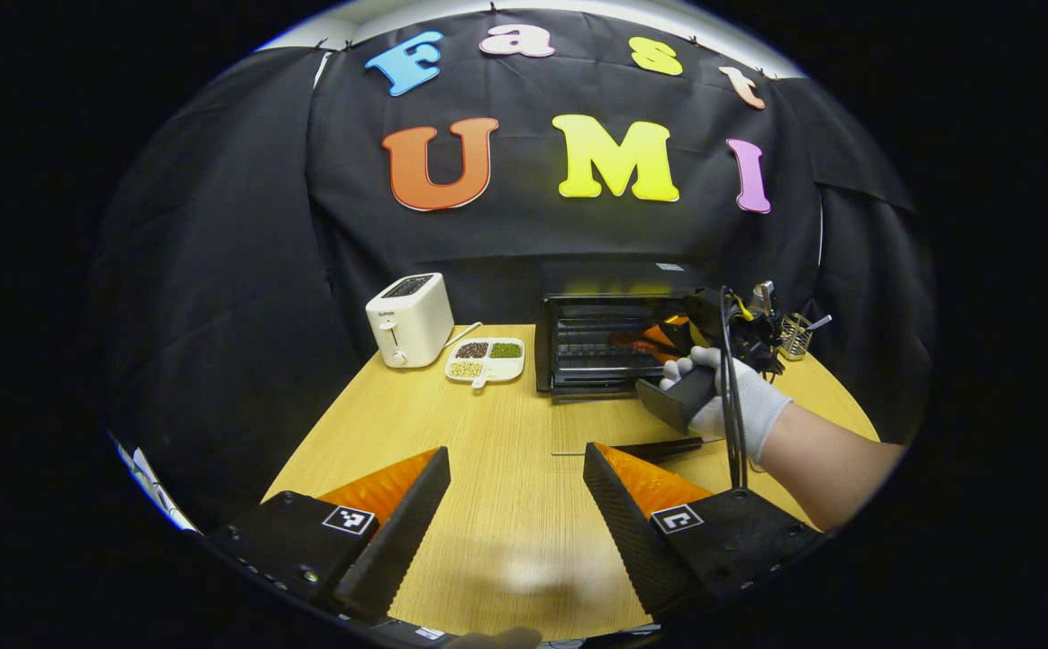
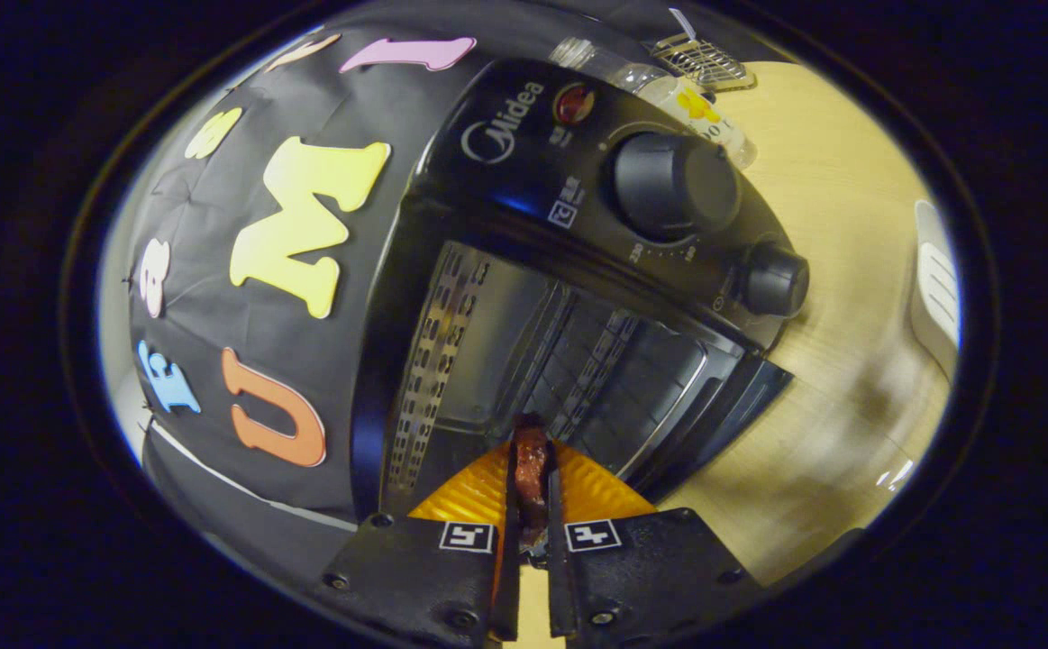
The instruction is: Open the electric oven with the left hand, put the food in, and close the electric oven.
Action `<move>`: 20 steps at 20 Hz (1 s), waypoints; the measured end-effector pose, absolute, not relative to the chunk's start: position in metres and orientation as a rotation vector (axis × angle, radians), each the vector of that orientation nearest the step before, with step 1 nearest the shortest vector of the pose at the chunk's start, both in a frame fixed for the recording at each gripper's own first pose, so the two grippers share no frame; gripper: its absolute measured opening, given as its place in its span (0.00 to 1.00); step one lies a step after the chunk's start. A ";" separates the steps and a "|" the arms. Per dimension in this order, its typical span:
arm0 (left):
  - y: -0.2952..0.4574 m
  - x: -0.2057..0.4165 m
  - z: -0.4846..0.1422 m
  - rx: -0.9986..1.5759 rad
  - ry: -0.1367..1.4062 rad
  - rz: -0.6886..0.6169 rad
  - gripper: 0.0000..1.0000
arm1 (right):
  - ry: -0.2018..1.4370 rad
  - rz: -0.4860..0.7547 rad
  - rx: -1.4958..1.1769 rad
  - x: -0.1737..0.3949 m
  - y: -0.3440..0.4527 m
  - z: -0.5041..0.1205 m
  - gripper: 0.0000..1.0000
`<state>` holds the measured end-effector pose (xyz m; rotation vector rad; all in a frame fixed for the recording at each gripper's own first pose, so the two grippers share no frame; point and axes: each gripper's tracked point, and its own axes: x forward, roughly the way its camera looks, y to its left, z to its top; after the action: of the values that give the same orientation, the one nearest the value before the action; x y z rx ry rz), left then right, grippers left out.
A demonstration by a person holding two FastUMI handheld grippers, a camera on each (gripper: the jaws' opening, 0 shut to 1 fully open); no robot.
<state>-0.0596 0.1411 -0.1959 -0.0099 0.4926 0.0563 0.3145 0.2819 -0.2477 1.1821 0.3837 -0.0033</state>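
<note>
The oven point(image 1: 618, 347) stands open at the back of the counter point(image 1: 505, 451), its door folded down. The right gripper point(image 2: 531, 469), jaws closed tight on a dark reddish piece of food point(image 2: 531, 473), is at the oven mouth. The left gripper point(image 1: 514, 487) hovers over the counter well back from the oven, jaws wide apart and empty. A toaster point(image 1: 409, 318) and a snack dish point(image 1: 486, 360) sit left of the oven.
</note>
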 end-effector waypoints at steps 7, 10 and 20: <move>0.141 -0.057 -0.203 -0.031 0.507 0.033 0.96 | 0.345 -0.013 0.938 0.327 0.291 -0.241 0.40; 0.142 -0.056 -0.204 -0.037 0.506 0.032 0.96 | 0.350 -0.002 0.789 0.326 0.291 -0.243 0.59; 0.142 -0.054 -0.204 -0.043 0.486 0.026 0.95 | 0.305 0.032 0.411 0.285 0.270 -0.223 0.94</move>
<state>-0.0541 0.1416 -0.2040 -0.0432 0.4865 0.0256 0.2847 0.2701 -0.2227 0.4111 0.3054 0.0323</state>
